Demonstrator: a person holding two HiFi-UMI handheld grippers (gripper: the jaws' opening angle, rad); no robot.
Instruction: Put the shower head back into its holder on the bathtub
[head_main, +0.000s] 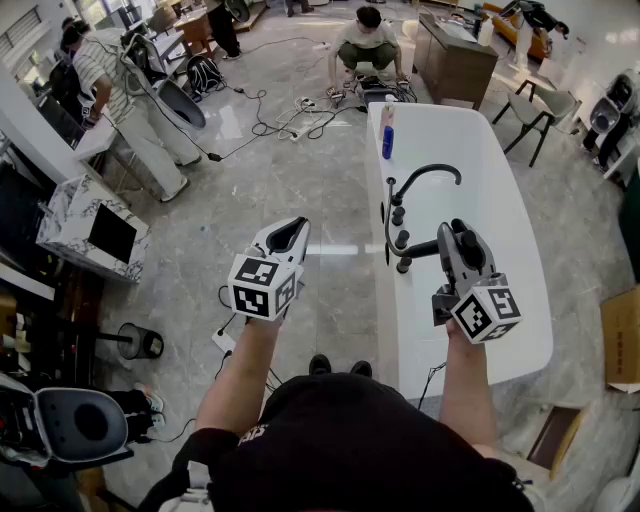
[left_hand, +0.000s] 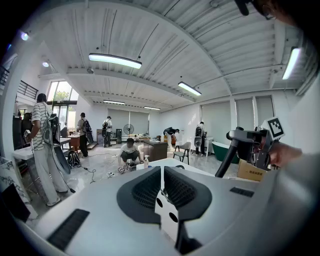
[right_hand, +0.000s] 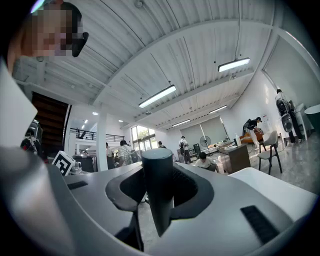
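Head view: a person stands at the near end of a white bathtub (head_main: 520, 300) with a gripper in each hand. The right gripper (head_main: 458, 245) has its fingers pinching the dark shower head (right_hand: 157, 195), held roughly level over the tub's left rim, beside black fittings (head_main: 399, 215) below the curved faucet (head_main: 428, 177). The left gripper (left_hand: 162, 187) hangs over the floor, fingers pressed together, empty. The step appears to be the approach; next, the handle must be lined up with its holder and lowered in.
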